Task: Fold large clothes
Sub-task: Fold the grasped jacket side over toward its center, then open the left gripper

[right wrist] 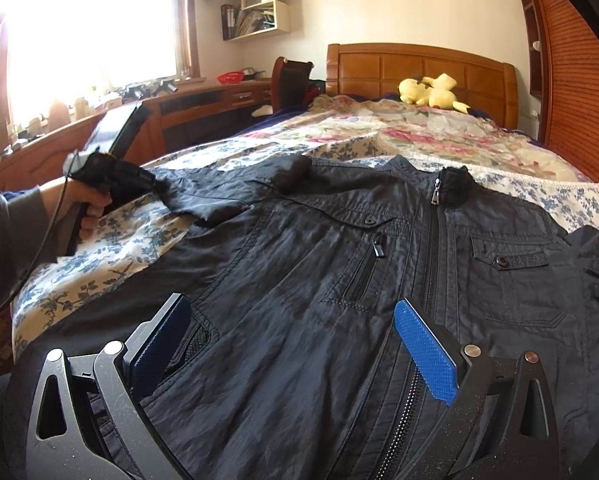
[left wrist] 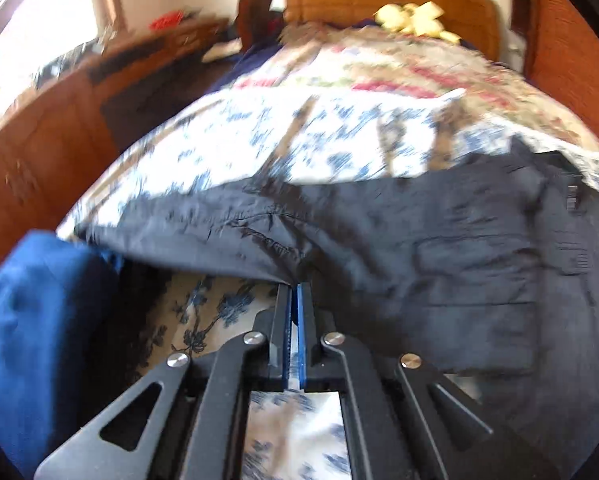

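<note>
Across the foot of the bed, on a blue-and-white floral sheet (right wrist: 111, 240), we see the black jacket (right wrist: 339, 280) lying front side up, its centre zipper (right wrist: 429, 240) closed to the collar, with a zipped chest pocket (right wrist: 365, 268) on one side of it and a buttoned flap pocket (right wrist: 507, 260) on the other. One sleeve (right wrist: 203, 196) is drawn out to the side and raised off the sheet. We hold that sleeve in the left tongs (left wrist: 298, 286), whose blue pads are pressed together on a fold of the black fabric; in the right wrist view the same tongs (right wrist: 155, 184) appear at the sleeve end, gripped by the left hand (right wrist: 85, 204). The right tongs (right wrist: 295, 332) hover low over the lower front of the jacket, spread wide, with one finger on each side of the zipper line; we cannot tell whether the fingertips touch the cloth. A blue garment (left wrist: 39, 320) lies at the near edge beside the left tongs. Beyond the jacket we see a rose-patterned quilt (right wrist: 419, 136), a yellow plush toy (right wrist: 431, 92) against the wooden headboard (right wrist: 419, 68), a wooden counter (right wrist: 203, 104) under the bright window (right wrist: 87, 32), and a wall shelf (right wrist: 259, 8) above it.
</note>
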`<state>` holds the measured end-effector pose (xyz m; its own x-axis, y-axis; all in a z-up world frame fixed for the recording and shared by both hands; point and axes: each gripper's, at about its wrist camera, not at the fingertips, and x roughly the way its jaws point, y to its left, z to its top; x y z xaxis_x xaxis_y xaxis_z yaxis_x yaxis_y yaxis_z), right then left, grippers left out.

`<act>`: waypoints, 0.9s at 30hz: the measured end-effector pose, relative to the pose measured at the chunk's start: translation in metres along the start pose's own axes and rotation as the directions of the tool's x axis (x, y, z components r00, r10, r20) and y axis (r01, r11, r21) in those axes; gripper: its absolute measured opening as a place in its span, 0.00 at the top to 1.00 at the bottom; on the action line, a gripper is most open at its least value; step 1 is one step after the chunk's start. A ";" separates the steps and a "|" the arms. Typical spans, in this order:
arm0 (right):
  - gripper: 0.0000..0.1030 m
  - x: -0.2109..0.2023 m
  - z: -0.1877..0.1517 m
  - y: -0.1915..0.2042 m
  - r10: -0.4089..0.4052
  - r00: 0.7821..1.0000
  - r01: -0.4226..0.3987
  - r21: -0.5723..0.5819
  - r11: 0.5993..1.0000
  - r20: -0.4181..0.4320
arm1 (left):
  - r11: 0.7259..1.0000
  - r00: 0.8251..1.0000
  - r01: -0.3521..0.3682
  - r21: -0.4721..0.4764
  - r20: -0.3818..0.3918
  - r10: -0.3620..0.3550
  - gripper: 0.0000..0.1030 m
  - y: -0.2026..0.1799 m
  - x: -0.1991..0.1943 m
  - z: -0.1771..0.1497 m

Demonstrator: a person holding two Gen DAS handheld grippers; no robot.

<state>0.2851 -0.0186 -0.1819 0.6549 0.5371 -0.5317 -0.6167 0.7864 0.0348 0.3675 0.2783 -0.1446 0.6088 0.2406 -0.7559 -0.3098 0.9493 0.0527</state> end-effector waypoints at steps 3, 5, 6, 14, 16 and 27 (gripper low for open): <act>0.00 -0.003 0.001 -0.001 -0.005 1.000 0.005 0.001 1.000 0.006 | 0.998 0.998 0.039 0.047 0.050 -0.041 1.00 -0.027 -0.040 0.010; 0.00 -0.006 0.001 -0.003 0.008 1.000 -0.008 0.007 1.000 -0.020 | 0.995 0.995 0.063 0.077 0.073 -0.068 1.00 -0.045 -0.063 0.013; 0.00 -0.007 0.001 -0.006 0.029 0.999 -0.028 0.024 0.999 -0.038 | 0.993 0.994 0.075 0.087 0.076 -0.082 1.00 -0.052 -0.071 0.014; 0.00 -0.034 0.003 -0.030 0.007 1.000 -0.006 0.054 0.999 -0.022 | 0.976 0.984 0.149 0.161 0.072 -0.162 0.96 -0.088 -0.115 -0.016; 0.00 -0.037 0.003 -0.030 -0.002 1.000 0.003 0.048 0.999 -0.018 | 0.973 0.983 0.150 0.177 0.079 -0.166 0.88 -0.090 -0.123 -0.024; 0.00 -0.027 -0.001 -0.023 0.011 0.999 -0.010 0.014 1.000 -0.037 | 0.980 0.988 0.119 0.159 0.084 -0.133 0.45 -0.051 -0.111 -0.046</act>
<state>0.2813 -0.0518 -0.1693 0.6315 0.5339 -0.5622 -0.6173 0.7850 0.0521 0.2819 0.1940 -0.0929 0.7037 0.1283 -0.6988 -0.1156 0.9911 0.0657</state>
